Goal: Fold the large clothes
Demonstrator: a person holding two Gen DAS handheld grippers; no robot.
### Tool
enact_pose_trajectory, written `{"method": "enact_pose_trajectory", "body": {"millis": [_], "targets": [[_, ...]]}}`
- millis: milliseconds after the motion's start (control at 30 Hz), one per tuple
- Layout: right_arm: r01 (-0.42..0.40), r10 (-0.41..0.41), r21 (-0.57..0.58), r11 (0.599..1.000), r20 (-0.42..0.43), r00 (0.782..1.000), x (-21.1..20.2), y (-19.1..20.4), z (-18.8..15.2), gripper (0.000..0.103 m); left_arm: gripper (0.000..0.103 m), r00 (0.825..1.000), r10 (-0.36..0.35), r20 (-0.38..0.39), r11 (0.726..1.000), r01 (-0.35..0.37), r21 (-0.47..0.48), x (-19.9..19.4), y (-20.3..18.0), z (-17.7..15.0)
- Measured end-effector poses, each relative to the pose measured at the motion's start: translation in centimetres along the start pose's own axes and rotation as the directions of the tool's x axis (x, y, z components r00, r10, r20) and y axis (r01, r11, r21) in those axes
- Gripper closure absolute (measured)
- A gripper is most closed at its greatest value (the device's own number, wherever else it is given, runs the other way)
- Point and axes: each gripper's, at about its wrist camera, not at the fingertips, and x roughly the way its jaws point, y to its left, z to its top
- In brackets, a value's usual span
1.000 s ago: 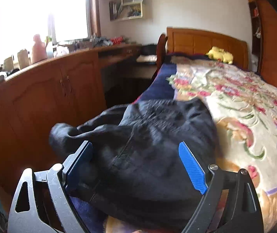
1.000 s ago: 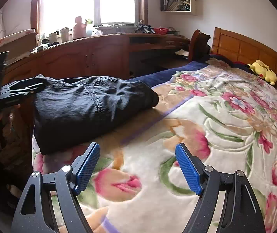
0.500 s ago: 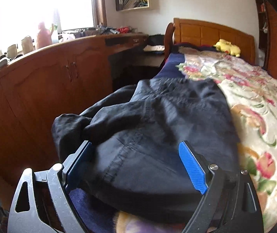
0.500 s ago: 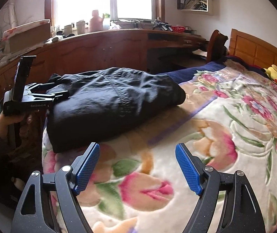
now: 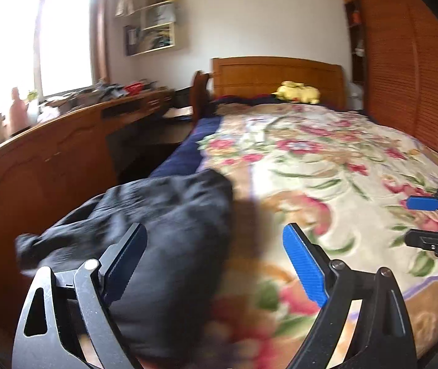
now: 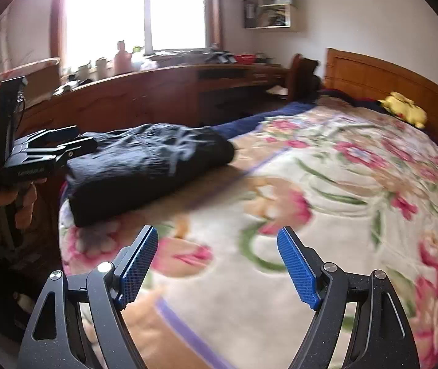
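A folded dark garment (image 5: 163,233) lies at the near left corner of the floral bedspread (image 5: 326,160); it also shows in the right wrist view (image 6: 145,166). My left gripper (image 5: 216,261) is open and empty, just behind the garment's near right edge, and shows in the right wrist view (image 6: 62,144) beside the garment's left end. My right gripper (image 6: 217,264) is open and empty over the bare bedspread (image 6: 342,184), apart from the garment; its blue fingertips (image 5: 421,204) show at the right edge of the left wrist view.
A wooden cabinet and desk (image 5: 50,166) run along the bed's left side under a bright window. A wooden headboard (image 5: 277,77) and a yellow plush toy (image 5: 299,92) are at the far end. A slatted wardrobe (image 5: 403,77) stands on the right.
Both grippers have drawn back and swung right. The garment now sits lower left in the left wrist view, with more bare bedspread showing. The garment lies still.
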Motion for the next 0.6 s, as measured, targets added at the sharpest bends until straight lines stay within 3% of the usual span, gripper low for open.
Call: {"method": "enact_pose_trajectory", "body": {"millis": [167,400,600], "targets": [[0.088,-0.089,0.068,0.994,0.015,0.996,-3.2,-4.3,-2.2,0.021,0.012,0.995,-0.1,0.009,0.995,0.1,0.032,0.5,-6.3,0.9],[0.206,-0.214,0.171,0.963,0.03,0.976,-7.2,-10.1,-5.8,0.021,0.012,0.973,-0.23,-0.015,0.967,0.23,0.107,2.2,-17.0,1.2],[0.265,-0.276,0.24,0.934,0.012,0.961,-8.7,-14.0,-8.2,0.021,0.012,0.959,-0.282,-0.033,0.948,0.284,0.146,3.4,-24.1,1.1]]}}
